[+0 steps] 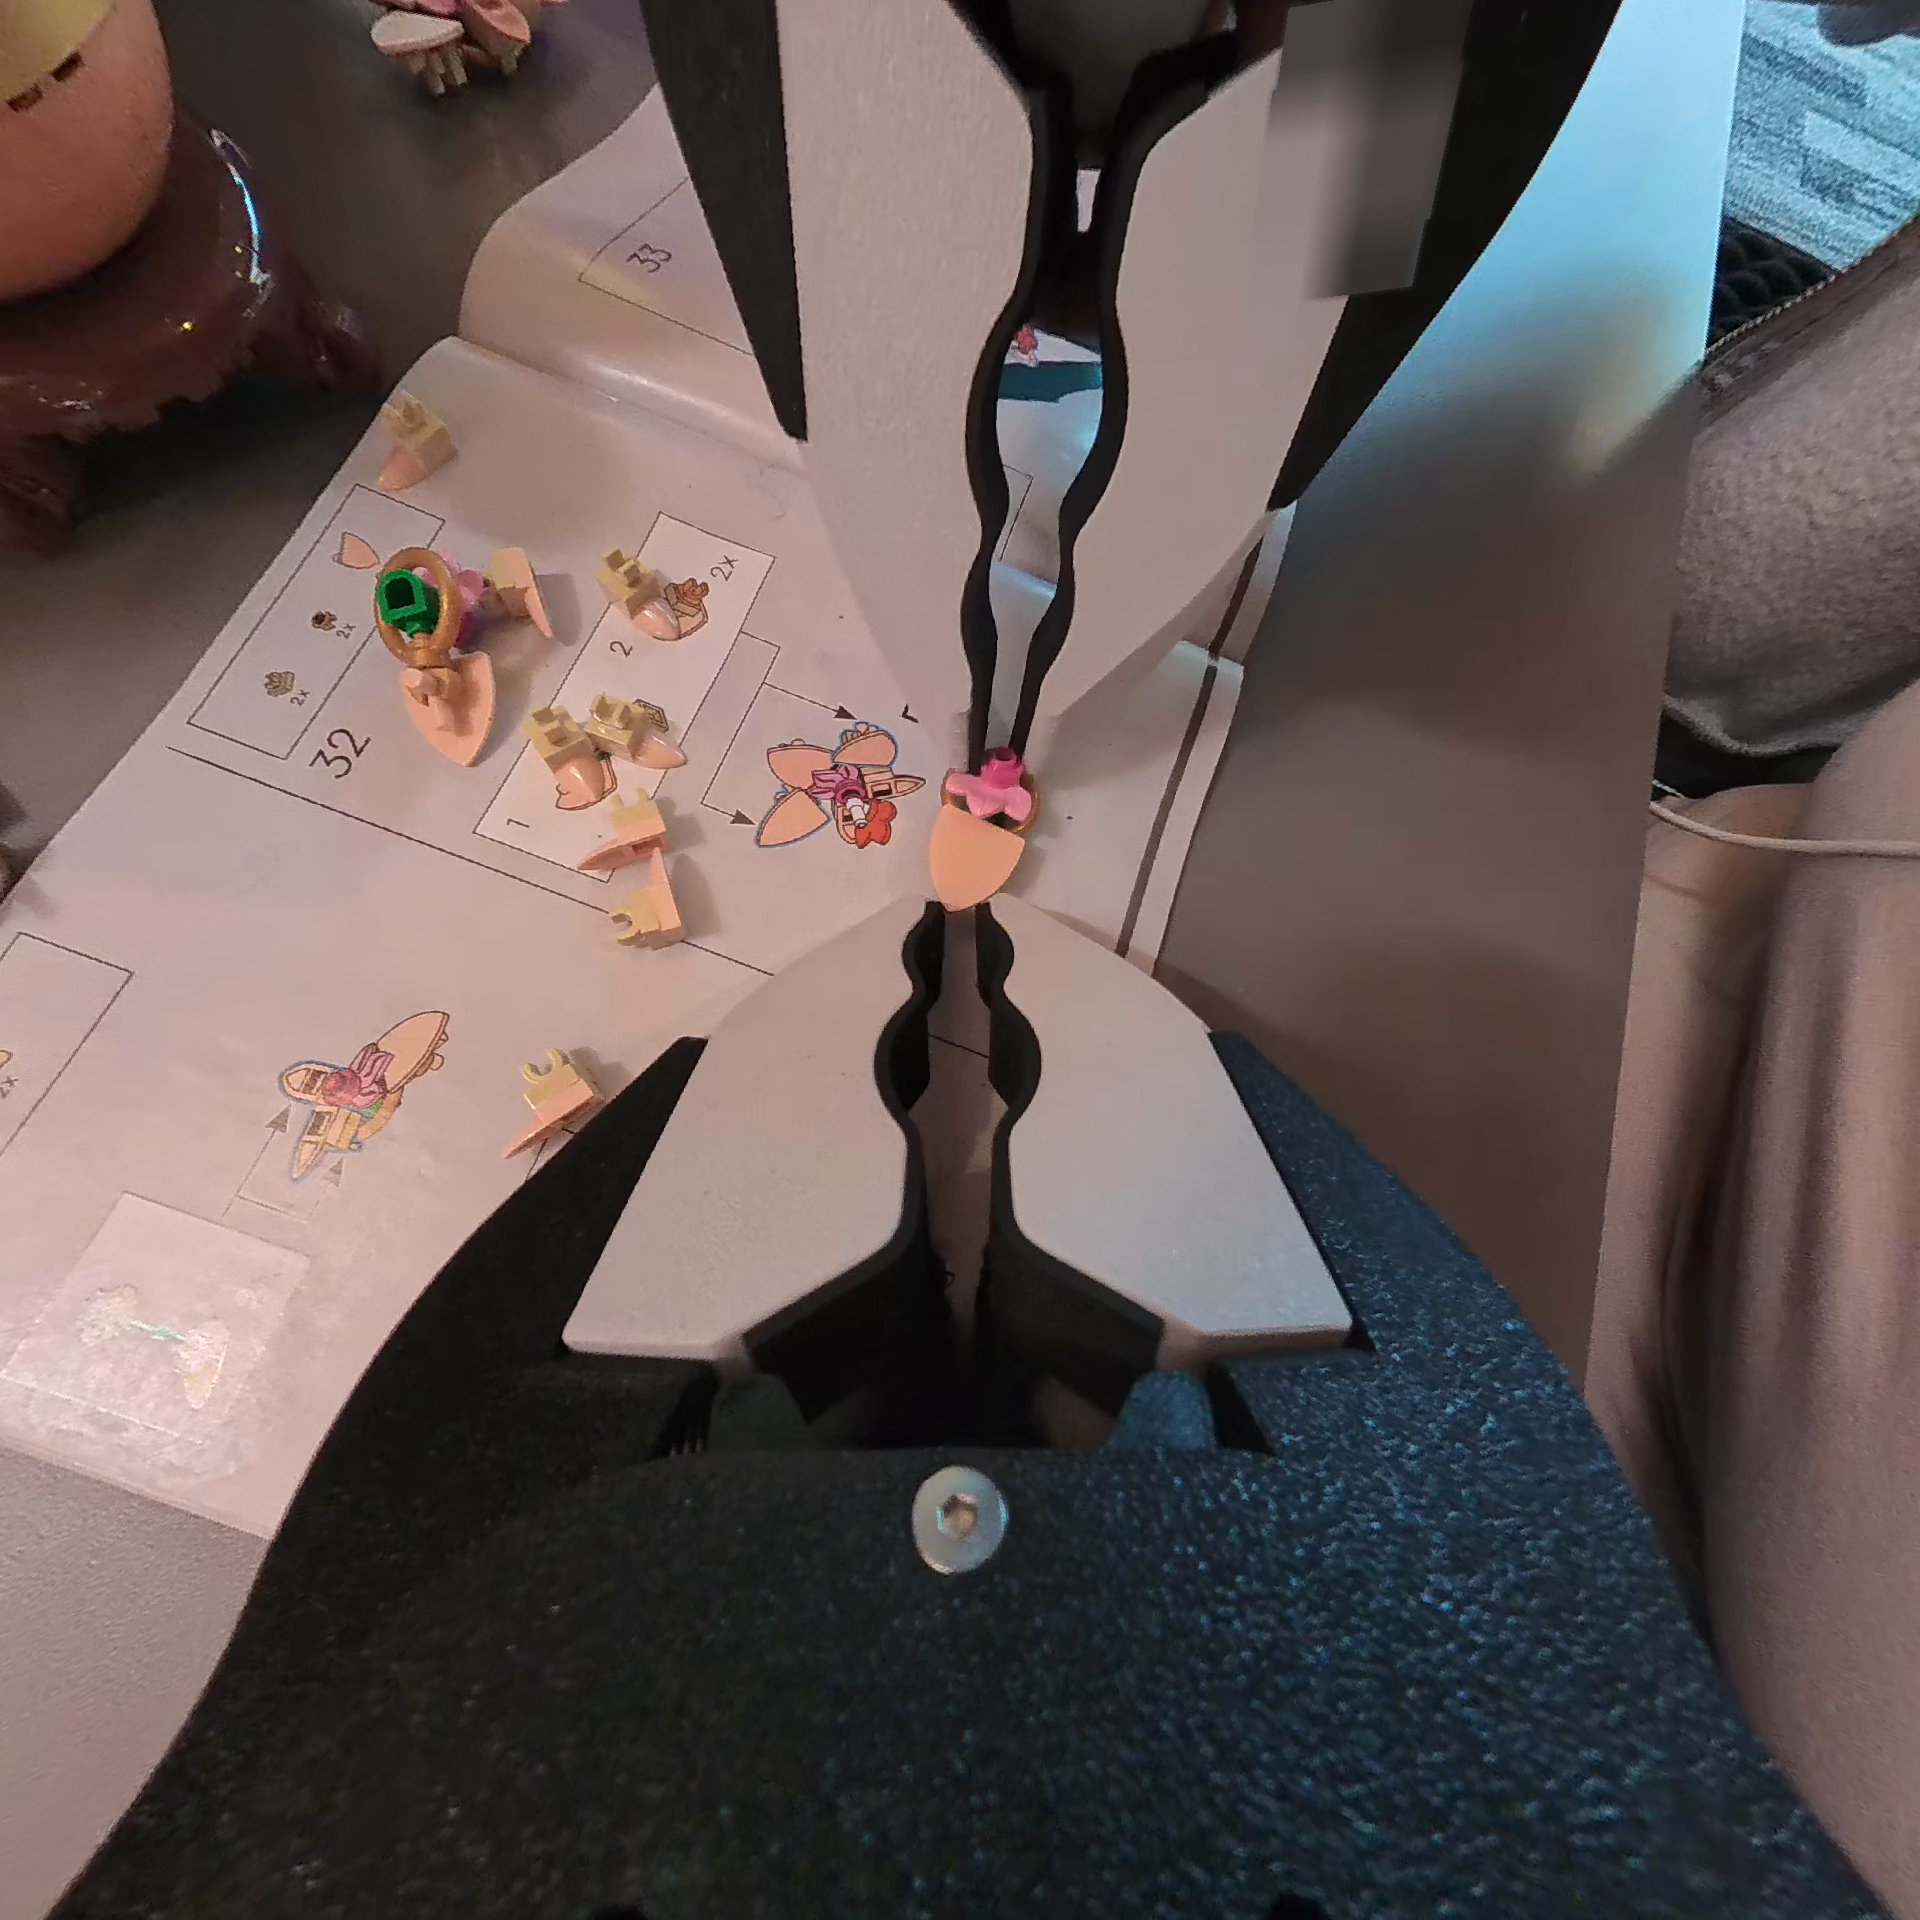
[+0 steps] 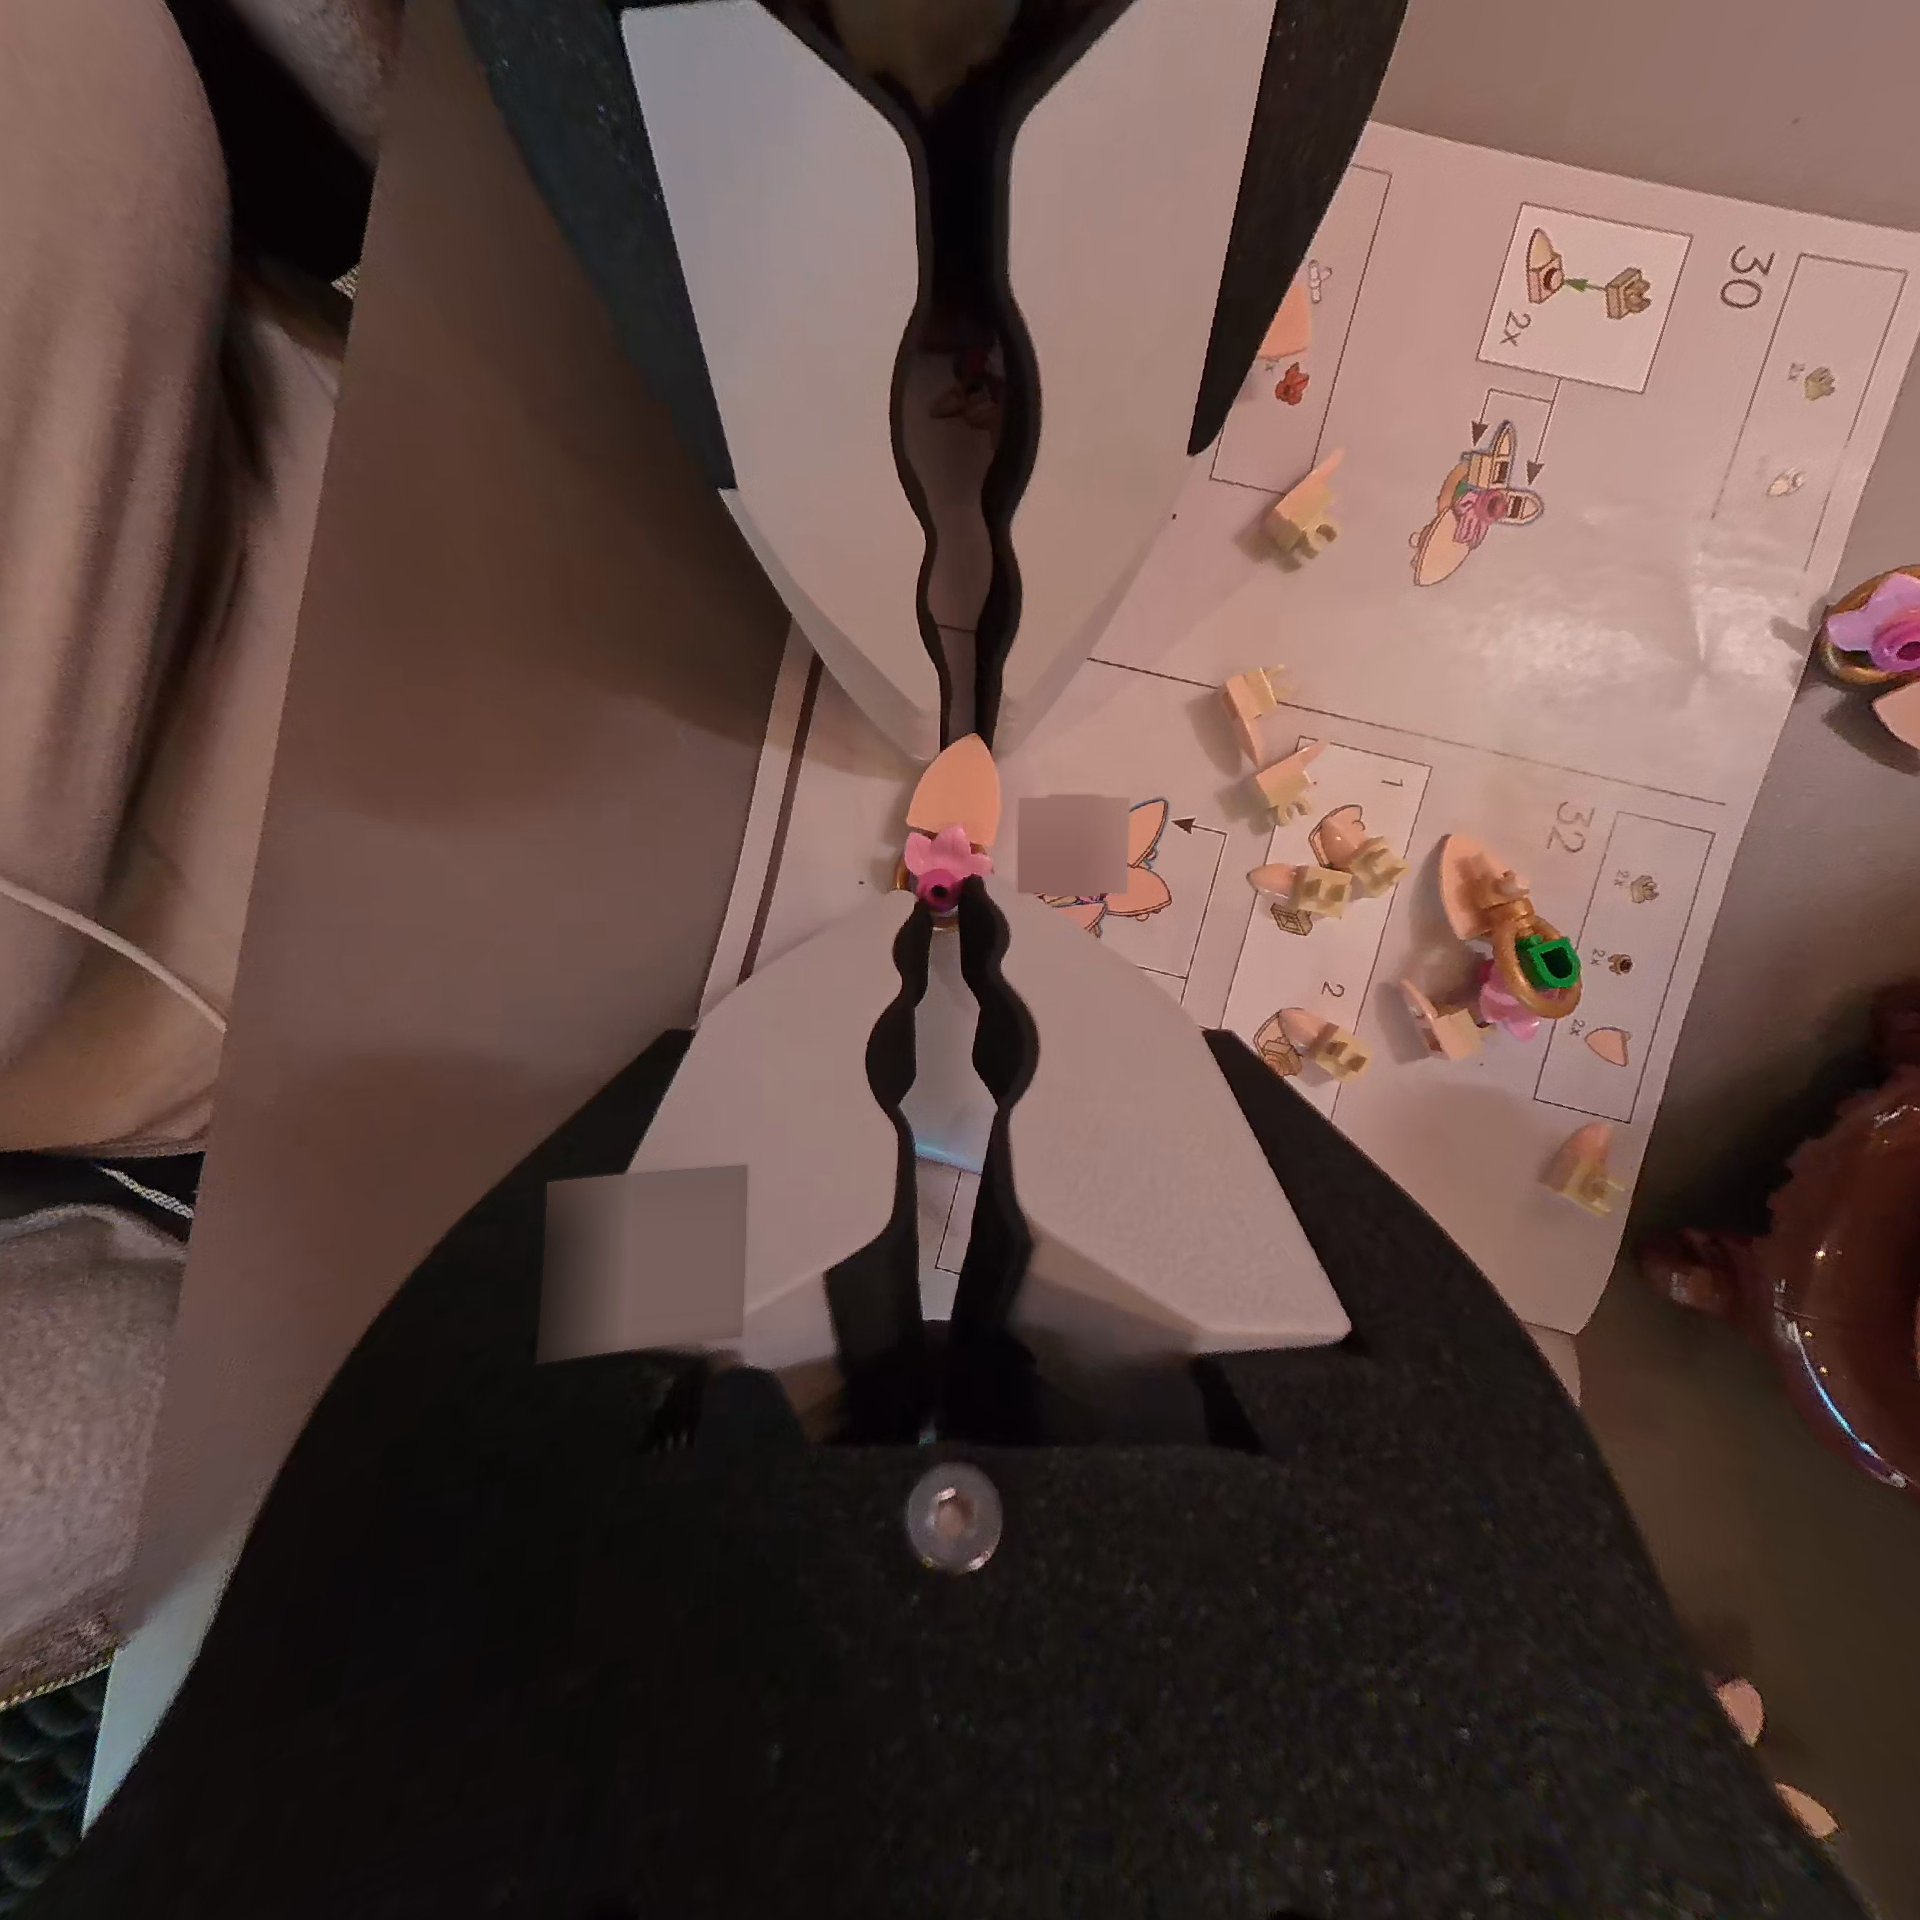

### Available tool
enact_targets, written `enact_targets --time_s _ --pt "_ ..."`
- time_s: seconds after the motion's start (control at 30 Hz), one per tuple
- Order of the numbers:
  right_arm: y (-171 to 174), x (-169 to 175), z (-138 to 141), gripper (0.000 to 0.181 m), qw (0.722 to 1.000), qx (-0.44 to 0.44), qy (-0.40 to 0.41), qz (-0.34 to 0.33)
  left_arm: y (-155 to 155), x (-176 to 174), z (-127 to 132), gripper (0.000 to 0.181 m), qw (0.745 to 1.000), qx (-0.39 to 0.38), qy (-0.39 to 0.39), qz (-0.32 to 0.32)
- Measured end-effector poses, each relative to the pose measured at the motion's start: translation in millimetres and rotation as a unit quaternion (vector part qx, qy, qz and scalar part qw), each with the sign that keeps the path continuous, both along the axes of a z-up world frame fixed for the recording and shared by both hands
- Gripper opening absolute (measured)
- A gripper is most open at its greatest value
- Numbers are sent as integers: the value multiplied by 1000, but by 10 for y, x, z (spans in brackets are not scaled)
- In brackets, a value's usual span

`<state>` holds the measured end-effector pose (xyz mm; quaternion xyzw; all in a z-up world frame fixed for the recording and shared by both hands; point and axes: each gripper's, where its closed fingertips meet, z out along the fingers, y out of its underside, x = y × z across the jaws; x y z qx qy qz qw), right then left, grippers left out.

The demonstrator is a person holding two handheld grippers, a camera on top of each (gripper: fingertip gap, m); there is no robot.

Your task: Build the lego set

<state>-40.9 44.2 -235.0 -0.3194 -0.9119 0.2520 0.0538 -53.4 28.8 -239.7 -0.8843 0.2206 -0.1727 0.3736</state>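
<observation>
A small flower assembly is held in the air between the two grippers: a pink flower (image 1: 995,784) on a gold ring with a peach petal (image 1: 975,857) clipped on. My left gripper (image 1: 961,912) is shut on the petal's pointed tip. My right gripper (image 2: 940,902) is shut on the pink flower (image 2: 943,854) end, and the petal (image 2: 956,795) points away from it. Each gripper meets the other tip to tip over the open instruction booklet (image 1: 260,883). A second assembly with a green piece in a gold ring (image 1: 416,613) lies on the booklet (image 2: 1538,966).
Several loose tan-and-peach petal pieces (image 1: 613,748) are scattered on the booklet (image 2: 1320,862). A brown glass-topped stand (image 1: 135,343) is beside it (image 2: 1849,1299). Another pink and gold flower (image 2: 1886,634) lies off the page. A person's beige clothing (image 1: 1787,1039) is close by. My left and right fingertips are right by each other.
</observation>
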Motion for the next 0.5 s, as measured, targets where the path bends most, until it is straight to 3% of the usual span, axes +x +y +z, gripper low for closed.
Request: enact_targets --time_s 0.5 --pt "-13 -8 4 6 1000 26 0 12 1 1 1 6 1000 -3 -4 0"
